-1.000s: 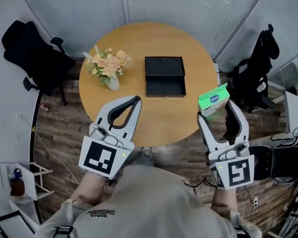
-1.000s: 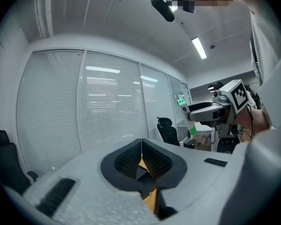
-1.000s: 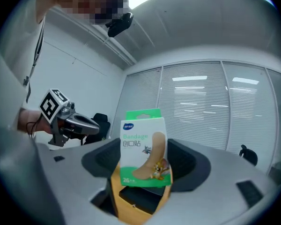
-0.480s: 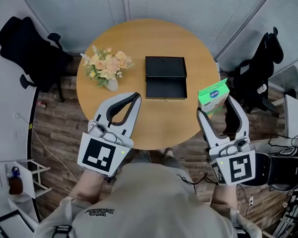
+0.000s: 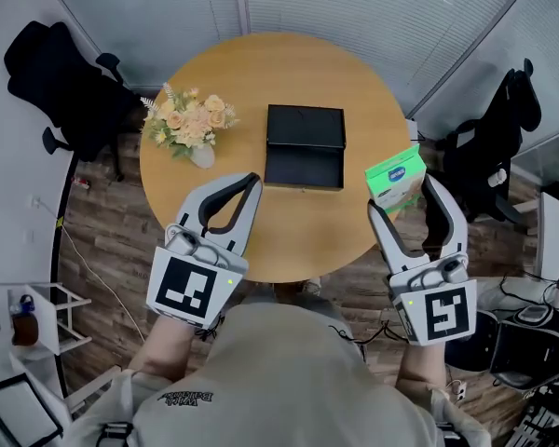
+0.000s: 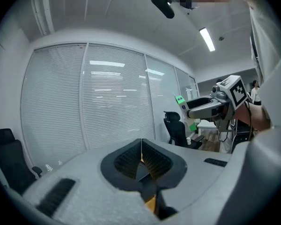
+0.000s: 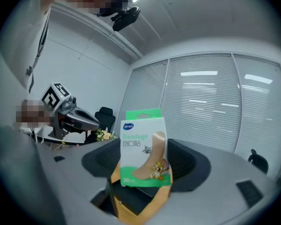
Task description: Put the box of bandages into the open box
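Broadly, little has shifted over the last second; the round wooden counter (image 5: 261,240) lies ahead of both hand-held grippers, and the head view has only swung slightly across it; the black open box (image 5: 304,145) sits near its middle, lid laid back, ahead and to the left of the right hand-held gripper (image 5: 401,198) and ahead and a little to the right of the left hand-held gripper (image 5: 242,186); nothing shows inside it; the left hand-held gripper hovers over the near edge with its jaws pressed together on nothing, as its own view confirms (image 6: 141,144); a vase of flowers (image 5: 188,124) stands ahead of it and to its left, apart from the open box; the box of bandages (image 5: 396,177) stands upright, clamped between the right jaws, its printed face toward that hand-held gripper's camera (image 7: 143,146); it has edged a touch closer to the open box than a second ago, yet hangs over the counter's right rim, clear of it; the carry looks barely begun, so a move leftward and forward, then a lowering and release, is probably what remains.
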